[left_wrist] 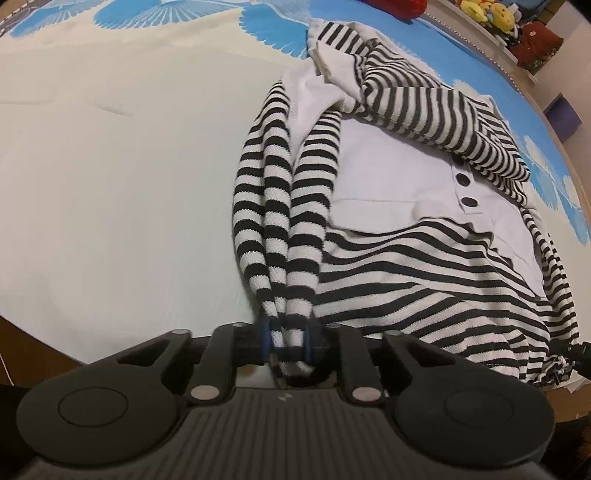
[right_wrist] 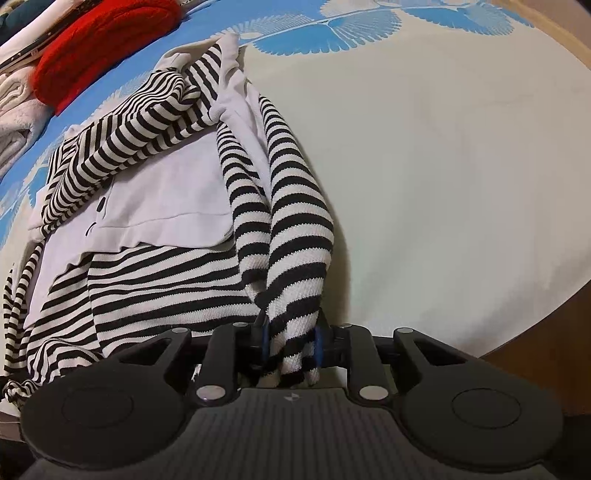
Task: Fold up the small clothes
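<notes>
Both tongs clamped on cloth: left gripper (left_wrist: 287, 341) pinches a bunched striped edge of the striped top (left_wrist: 413, 258), right gripper (right_wrist: 291, 345) pinches the opposite bunched edge, blue pads pressed into fabric on each. Top lies on the bedsheet (left_wrist: 110, 184), collar end away from the cameras, white chest panel with black buttons (left_wrist: 463, 180) facing up, hem nearest the grippers.

Progress, as a judgement: early. Sides gathered into ropes, no clean fold visible; upper part rumpled, a sleeve or hood flopped across the chest. Left to do: lay the sides in, flatten, fold in half.

Hard to tell: fingertips mostly buried in fabric; which part of the garment each grip holds (sleeve or side seam) unclear. Hem corner cut off by gripper bodies. Red item (right_wrist: 107, 44) and plush toys (left_wrist: 487, 13) at frame edges, cropped.
</notes>
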